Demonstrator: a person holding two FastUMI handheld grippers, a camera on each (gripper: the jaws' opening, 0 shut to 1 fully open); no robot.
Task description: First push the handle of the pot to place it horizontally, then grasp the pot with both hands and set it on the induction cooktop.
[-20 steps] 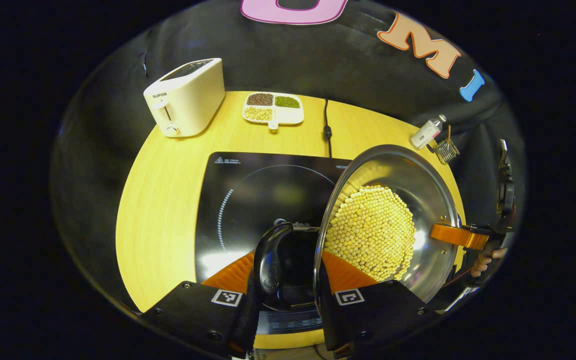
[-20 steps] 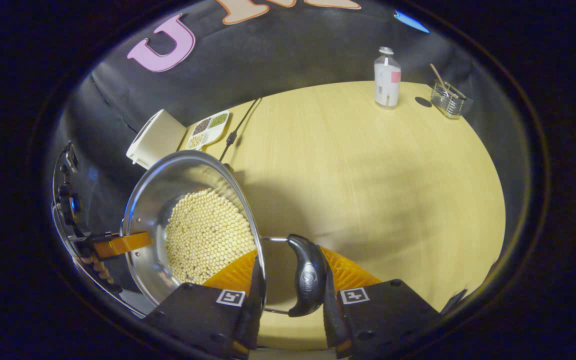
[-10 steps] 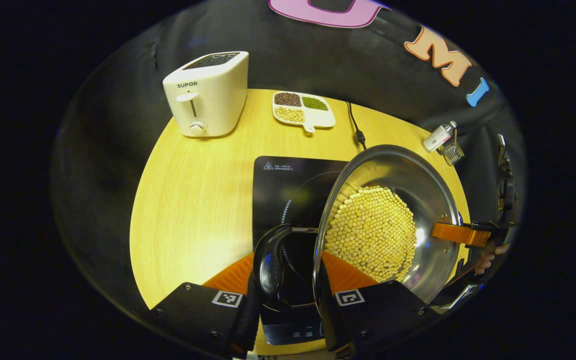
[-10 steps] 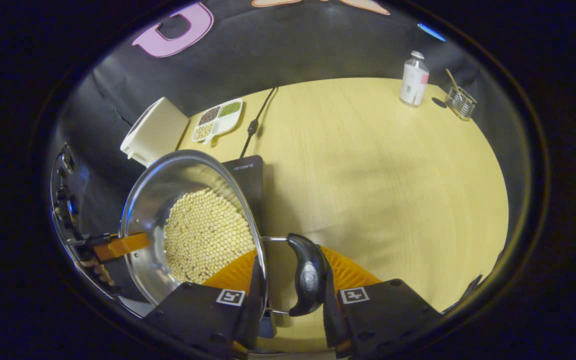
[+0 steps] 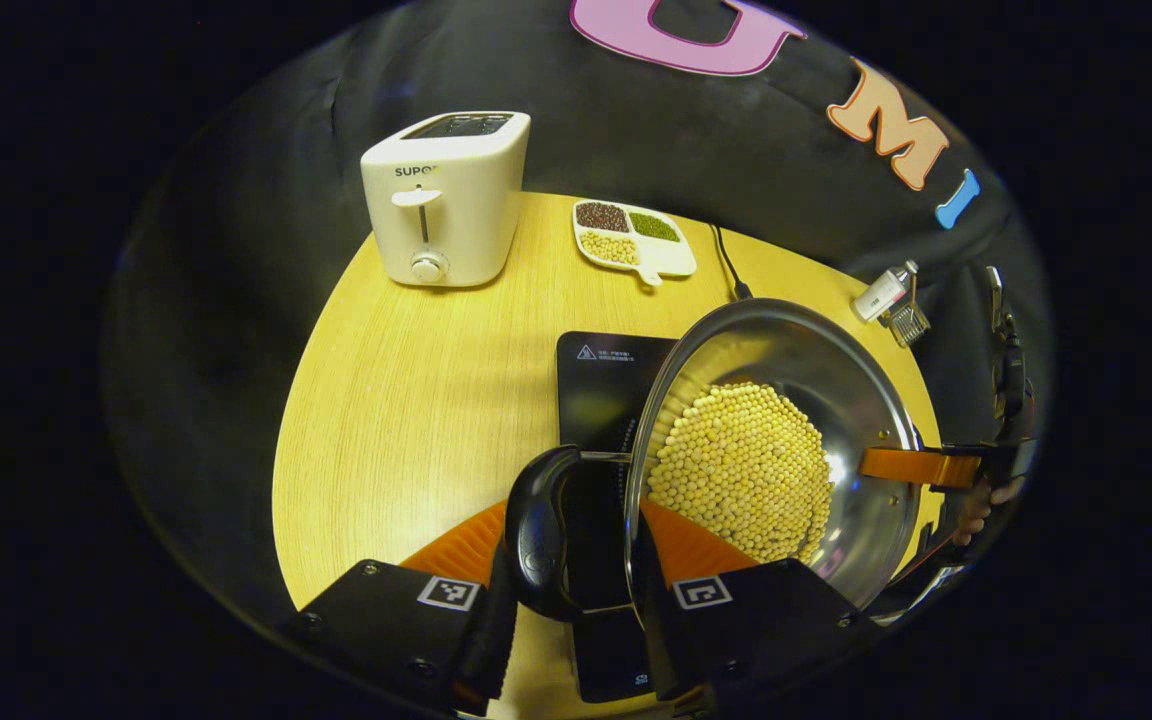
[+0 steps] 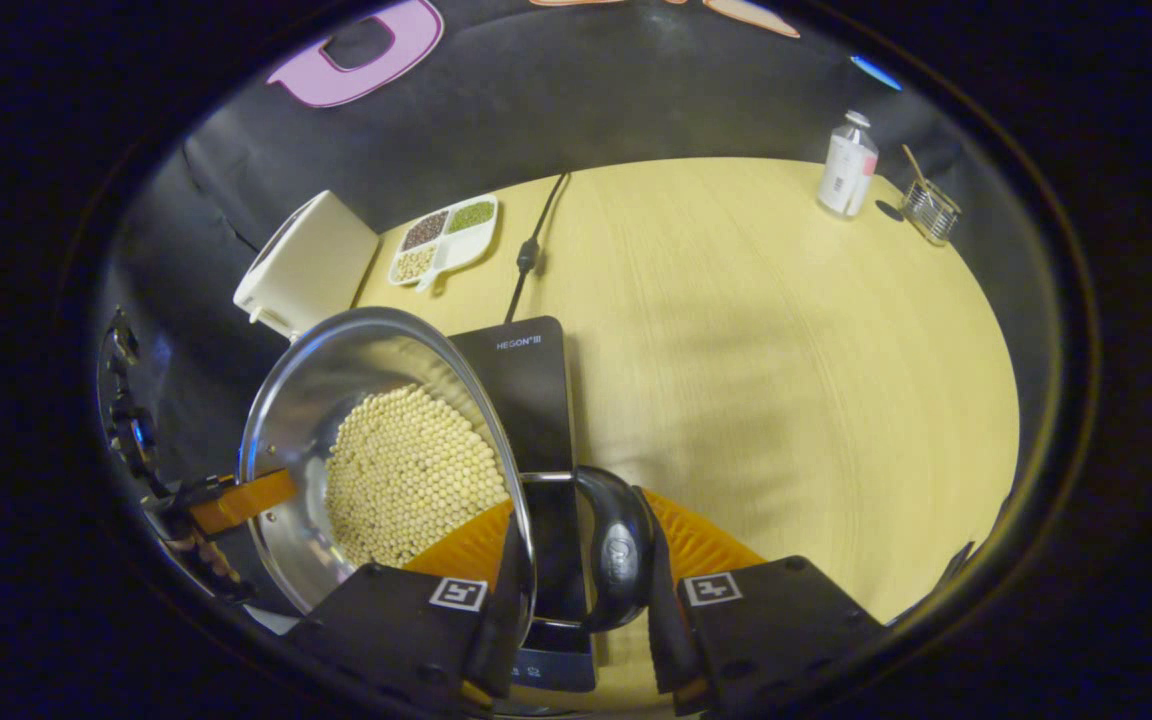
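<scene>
The steel pot holds yellow beans and hangs tilted over the black induction cooktop. My left gripper is shut on its black left handle, with one finger outside the handle and the other inside the rim. My right gripper is shut the same way on the right handle. In the right gripper view the pot sits at lower left above the cooktop, and the left gripper grips its far side. The right gripper, with a hand behind it, appears in the left gripper view.
A white toaster and a divided dish of beans stand at the back of the wooden table. The cooktop's cord runs backward. A bottle and a small glass holder stand at the far right.
Both grippers have carried the pot leftward. The cooktop, earlier under the left handle alone, now lies beneath the pot and shows under the right handle too.
</scene>
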